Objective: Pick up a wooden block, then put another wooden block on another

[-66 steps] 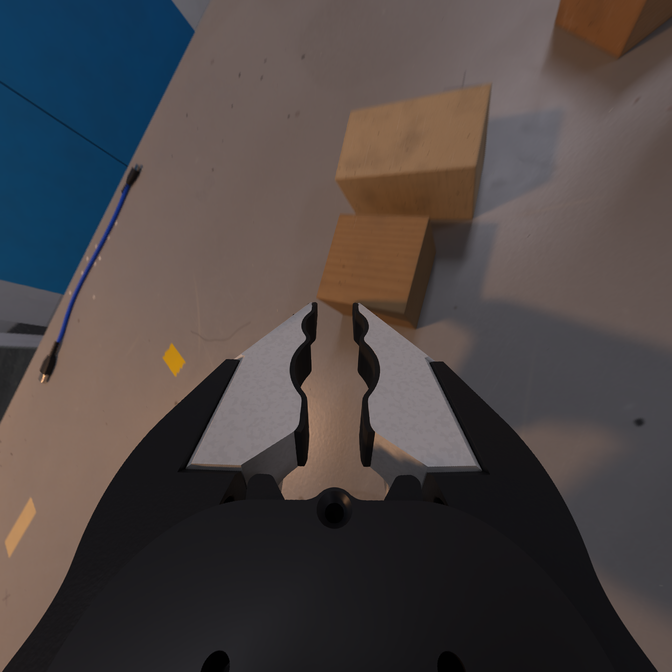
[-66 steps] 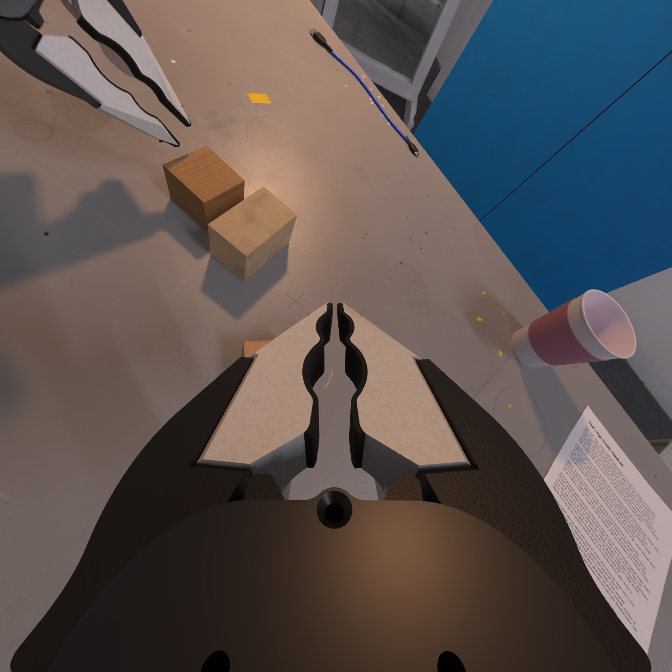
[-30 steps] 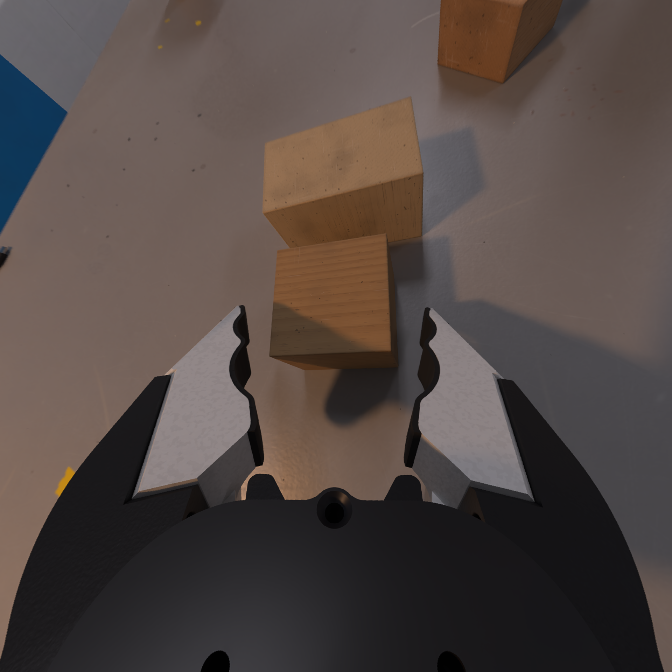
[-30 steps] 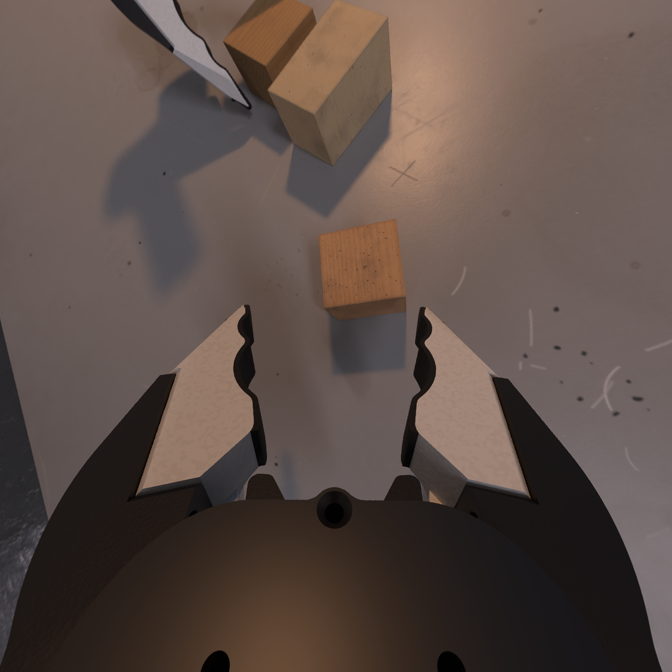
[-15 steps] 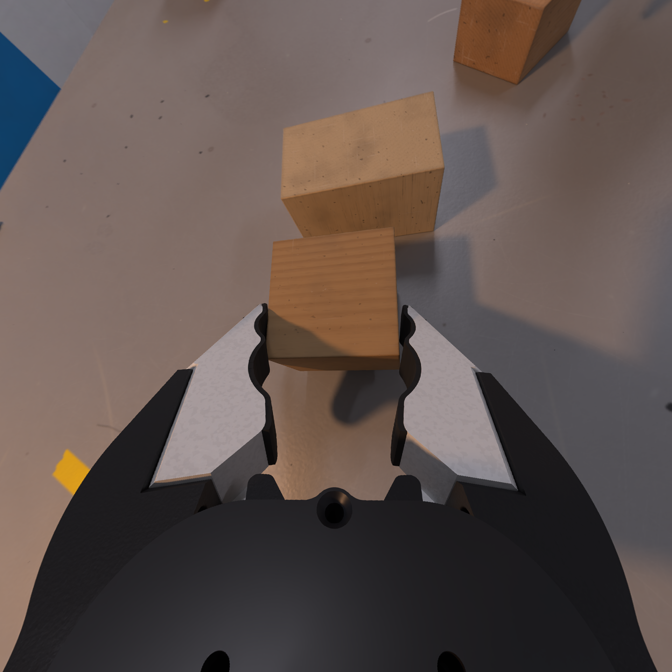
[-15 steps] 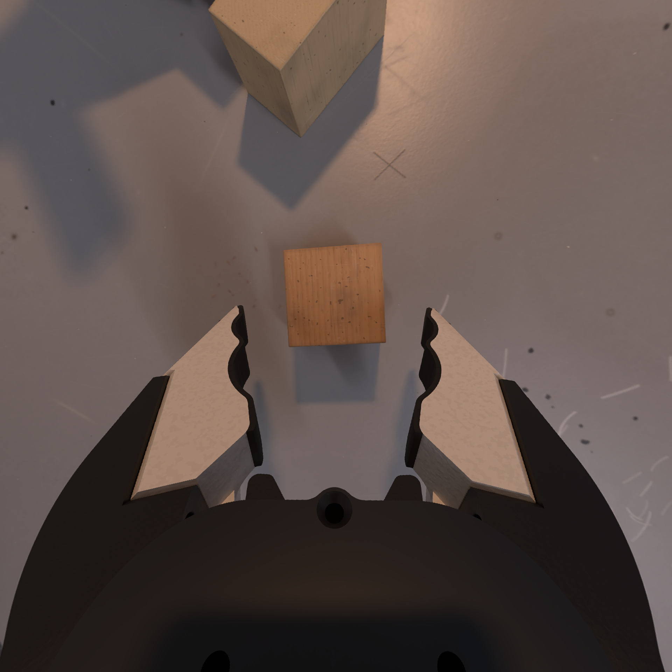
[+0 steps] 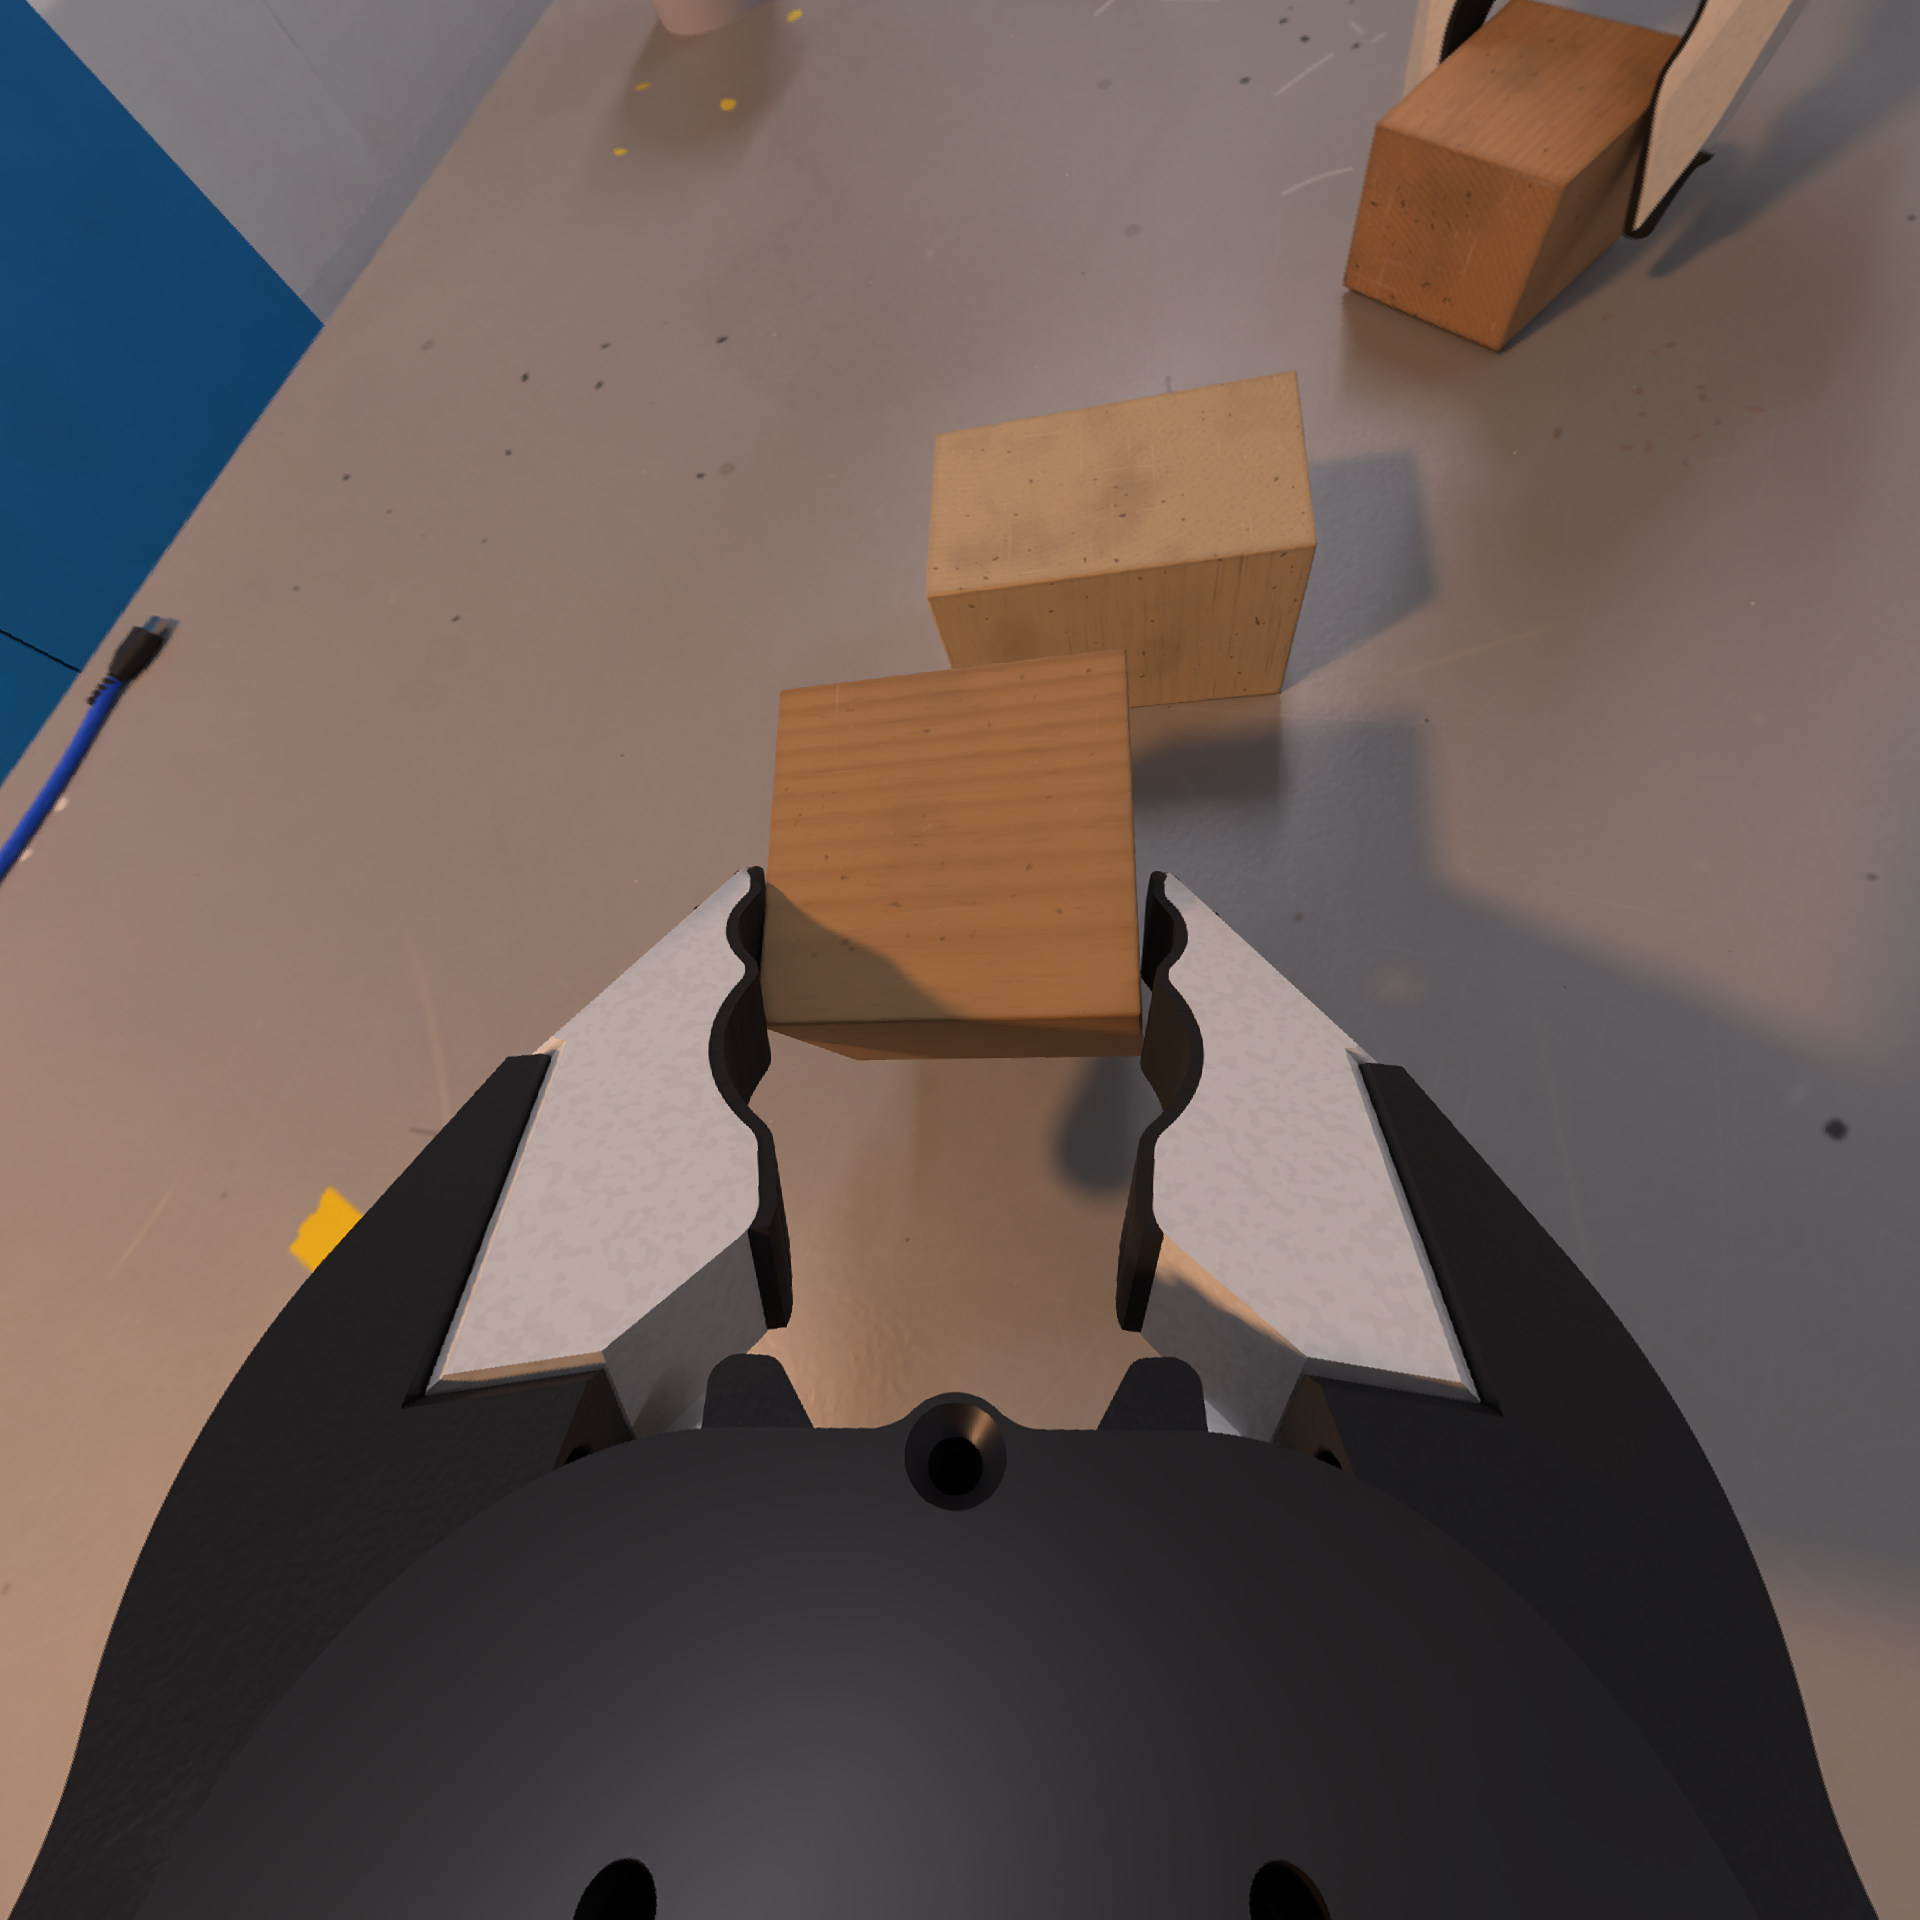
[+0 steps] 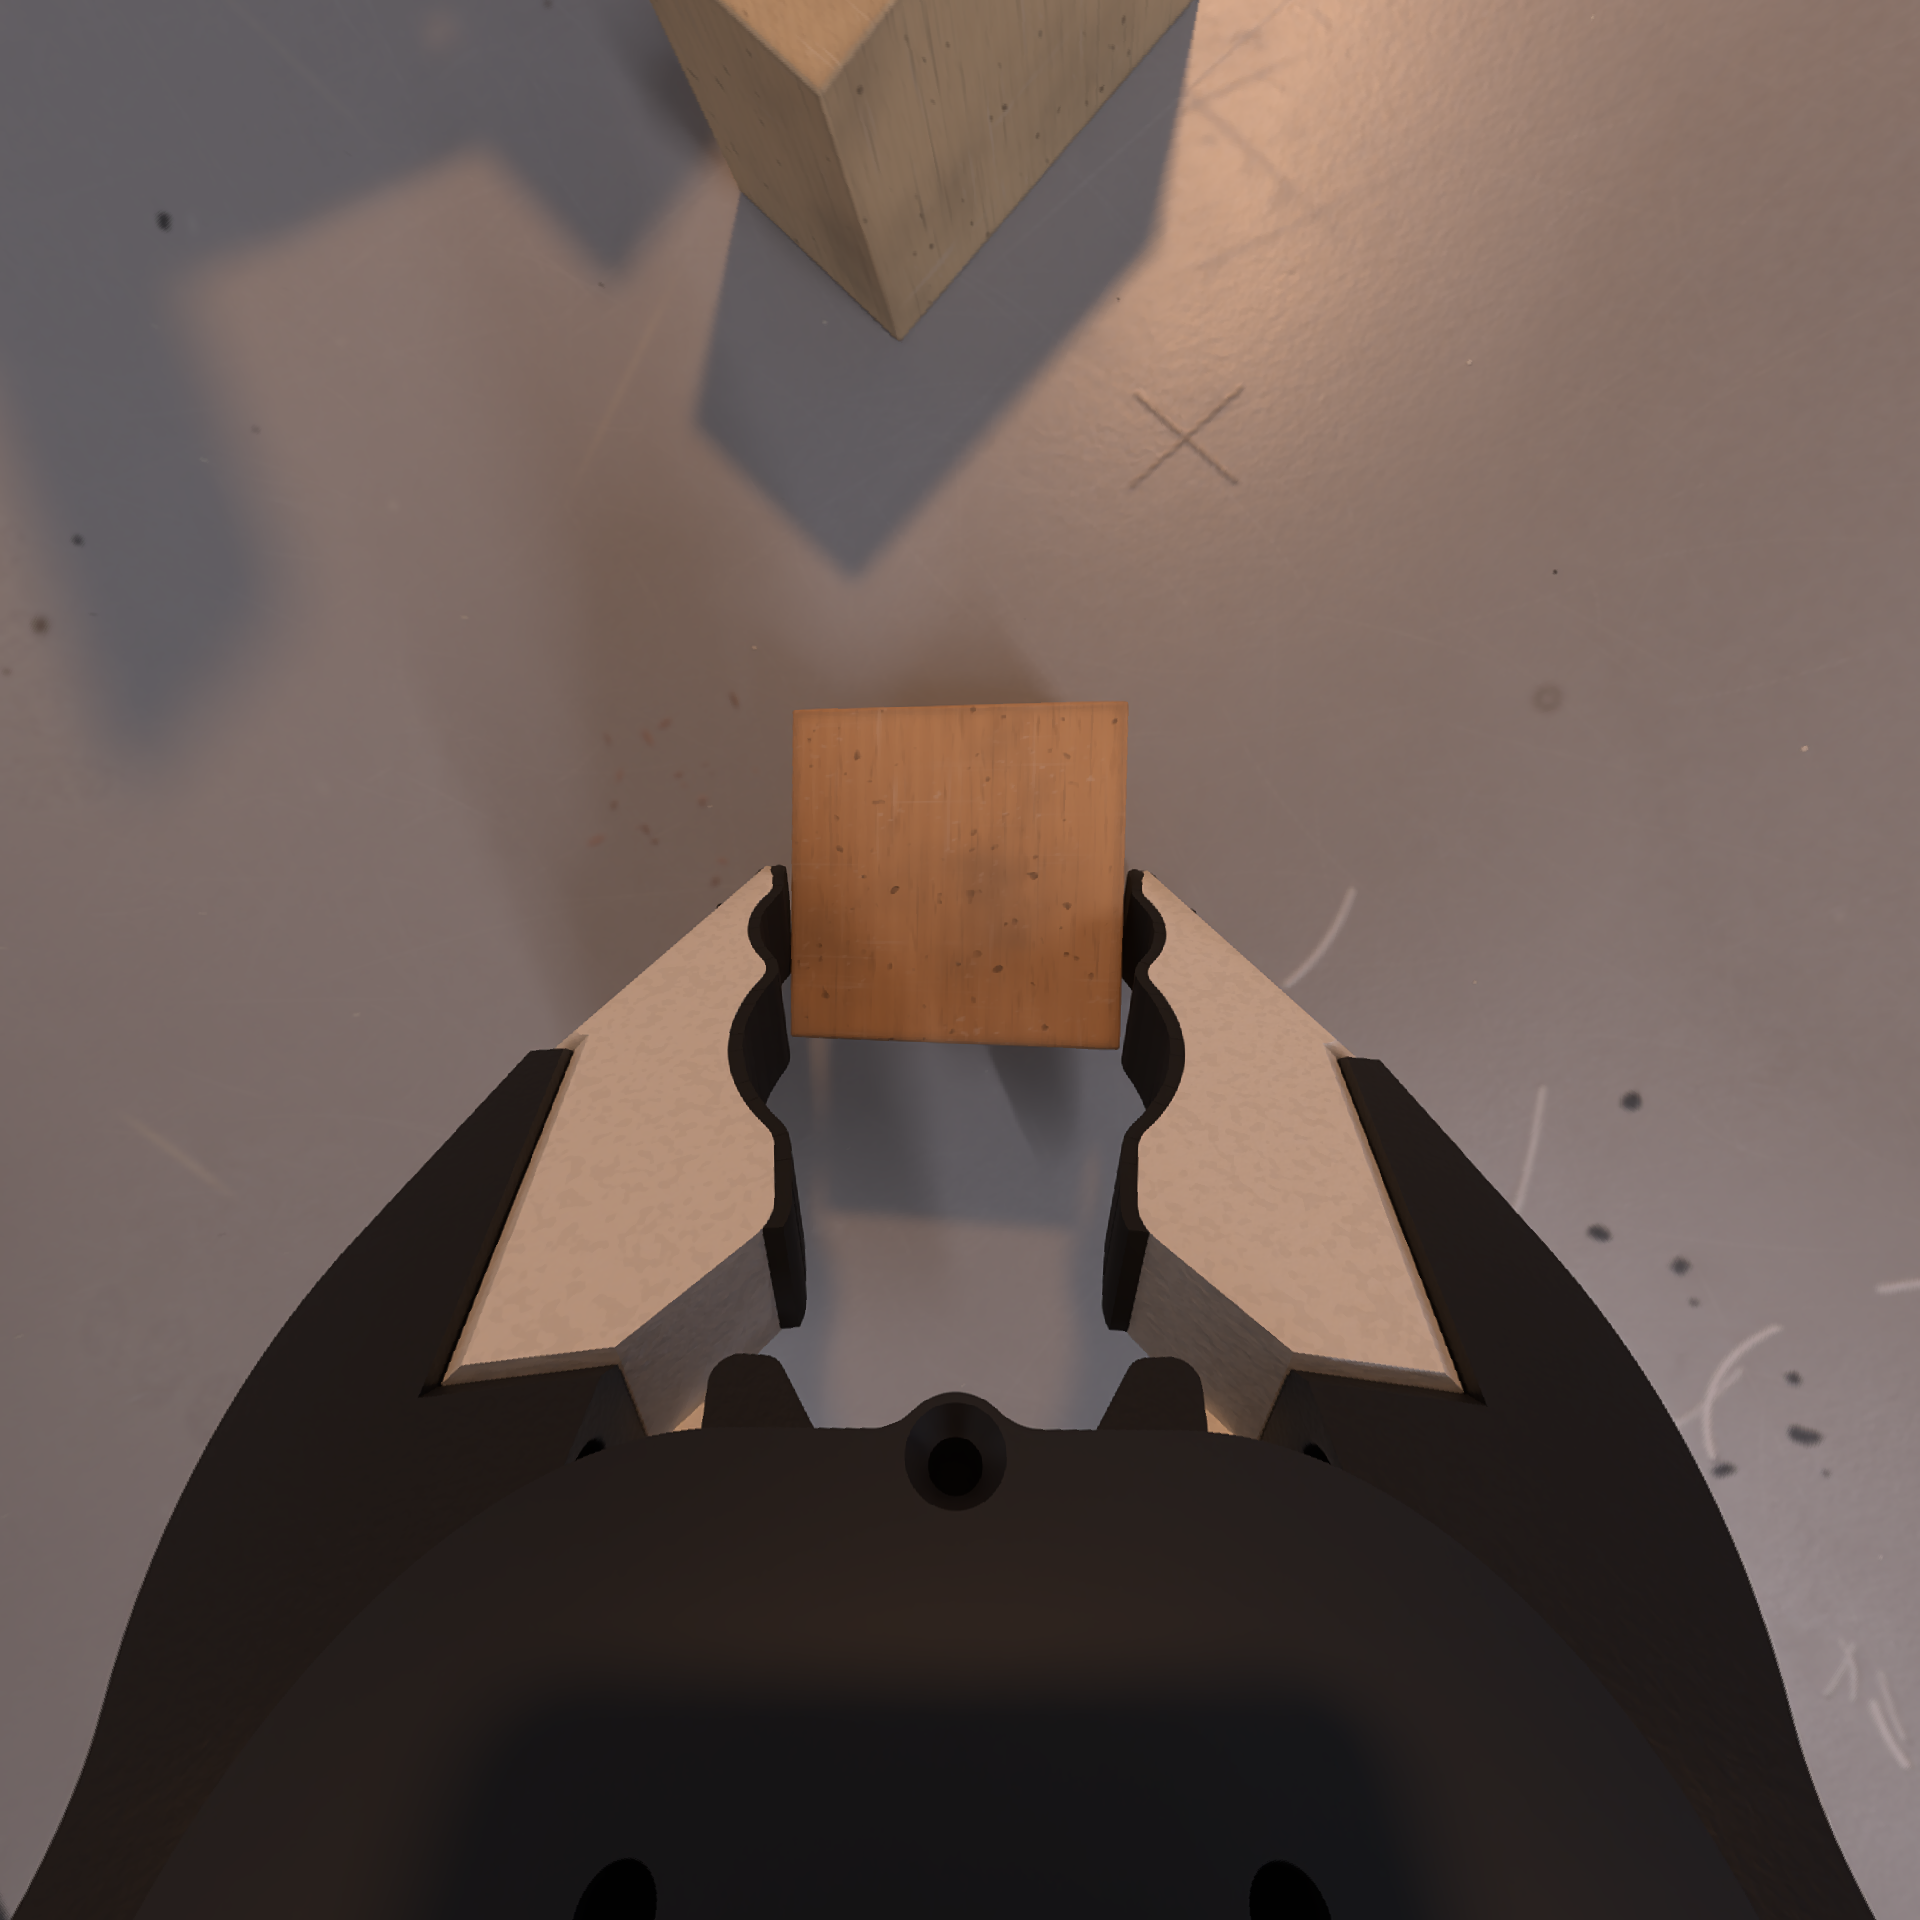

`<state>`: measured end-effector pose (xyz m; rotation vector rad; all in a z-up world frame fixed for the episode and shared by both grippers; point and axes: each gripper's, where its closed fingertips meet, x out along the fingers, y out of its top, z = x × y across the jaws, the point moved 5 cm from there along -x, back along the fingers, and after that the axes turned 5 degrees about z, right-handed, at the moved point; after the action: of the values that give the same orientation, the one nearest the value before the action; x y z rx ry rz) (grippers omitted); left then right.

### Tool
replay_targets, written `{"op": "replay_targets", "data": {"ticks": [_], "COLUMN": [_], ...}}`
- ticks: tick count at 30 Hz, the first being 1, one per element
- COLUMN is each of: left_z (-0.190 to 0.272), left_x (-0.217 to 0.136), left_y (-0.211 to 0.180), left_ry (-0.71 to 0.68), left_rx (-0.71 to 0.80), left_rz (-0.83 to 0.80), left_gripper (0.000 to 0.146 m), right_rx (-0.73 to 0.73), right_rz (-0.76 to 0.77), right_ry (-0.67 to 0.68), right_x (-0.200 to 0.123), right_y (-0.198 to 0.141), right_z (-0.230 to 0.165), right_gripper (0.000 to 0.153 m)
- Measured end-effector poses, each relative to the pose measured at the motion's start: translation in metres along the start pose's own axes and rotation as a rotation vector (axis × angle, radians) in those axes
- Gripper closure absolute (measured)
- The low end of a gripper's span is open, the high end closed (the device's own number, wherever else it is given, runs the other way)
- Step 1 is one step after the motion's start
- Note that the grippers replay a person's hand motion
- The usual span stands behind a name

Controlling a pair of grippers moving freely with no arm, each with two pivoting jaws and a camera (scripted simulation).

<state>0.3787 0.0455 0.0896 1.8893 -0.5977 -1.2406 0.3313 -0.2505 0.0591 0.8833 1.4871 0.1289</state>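
Left gripper (image 7: 951, 883): clamped on the striped brown block (image 7: 951, 842), which is held just clear of the grey table (image 7: 520, 727).
Right gripper (image 8: 956, 883): closed against both sides of the speckled brown block (image 8: 958, 873); whether it is lifted cannot be told.
Pale block (image 7: 1122, 530): seen resting on the table, just beyond the striped block.
Table edge: a blue cable (image 7: 62, 758) and a yellow tape scrap (image 7: 322, 1226) are seen at the left.

Left wrist view slanting forward over the table (image 7: 520, 727), right wrist view close, straight down, both sharing the pale block (image 7: 1122, 520).
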Motion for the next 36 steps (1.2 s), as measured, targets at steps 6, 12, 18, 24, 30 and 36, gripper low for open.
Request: {"op": "replay_targets", "data": {"ticks": [6,12,18,24,30,36], "left_z": [-0.012,-0.022,-0.028,-0.034,-0.035,-0.034], "left_x": [-0.021,-0.037,-0.049,-0.055,-0.057,-0.056], "left_y": [0.006,0.010,0.011,0.009,0.008,0.008], "left_ry": [0.044,0.107,0.145,0.160,0.160,0.157], "left_rx": [-0.004,-0.015,-0.014,-0.031,-0.032,-0.028], "left_rz": [0.027,0.034,0.033,0.039,0.034,0.030], "left_gripper": [0.073,0.073,0.073,0.073,0.073,0.073], "right_rx": [0.004,0.120,0.435,0.502,0.528,0.559], "right_rz": [0.076,0.211,0.272,0.214,0.139,0.126], "right_ry": [-0.043,-0.171,-0.214,-0.397,-0.479,-0.489], "right_x": [-0.035,-0.050,-0.009,0.025,0.042,0.047], "right_y": [0.020,0.099,0.166,0.172,0.166,0.164], "right_z": [-0.016,-0.028,-0.038,-0.031,-0.028,-0.030], "right_gripper": [0.088,0.088,0.089,0.088,0.088,0.088]}}
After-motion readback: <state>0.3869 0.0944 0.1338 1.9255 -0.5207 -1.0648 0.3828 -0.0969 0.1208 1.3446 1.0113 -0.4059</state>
